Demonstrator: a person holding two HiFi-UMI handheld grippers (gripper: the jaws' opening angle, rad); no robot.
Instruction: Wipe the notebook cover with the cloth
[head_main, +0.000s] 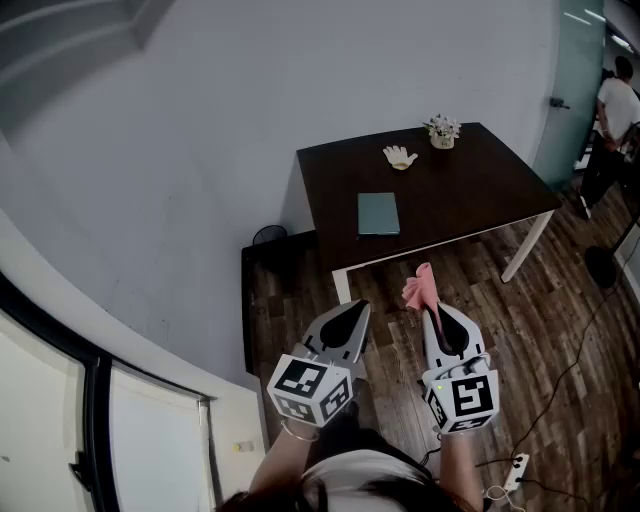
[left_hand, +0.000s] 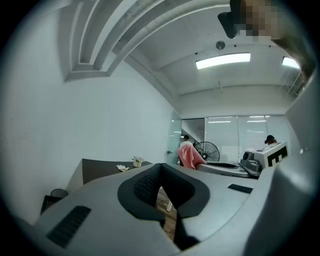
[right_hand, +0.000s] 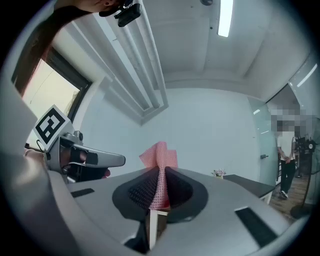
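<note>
**Head view.**
- Left claw: jaws together, nothing held. It is raised over the wooden floor, just beside the right claw.
- Right claw: jaws clamped on a pink cloth, which stands up past the tips in a loose bunch.
- Notebook: teal cover, lying flat near the front edge of the dark surface. It is ahead of both claws and well apart from them and from the cloth.
- Glove: pale, at the far side of the surface.
- Flower pot: small, at the far edge, near the glove.
- Bin: dark, on the floor by the wall, left of the surface.
- Power strip: white, on the floor at lower right.
- Person: standing at the far right.

**Left gripper view.**
- Pads meet at the tips, with only floor showing in the slit below them.
- The cloth and the right claw show to the right, in front of a fan.
- The surface, glove and pot lie far off at left. The notebook cannot be made out.

**Right gripper view.**
- The cloth is pinched between both pads, its top fanning above them.
- The left claw sits at left.
- A corner of the surface and the pot sit at right, well beyond the tips.
</note>
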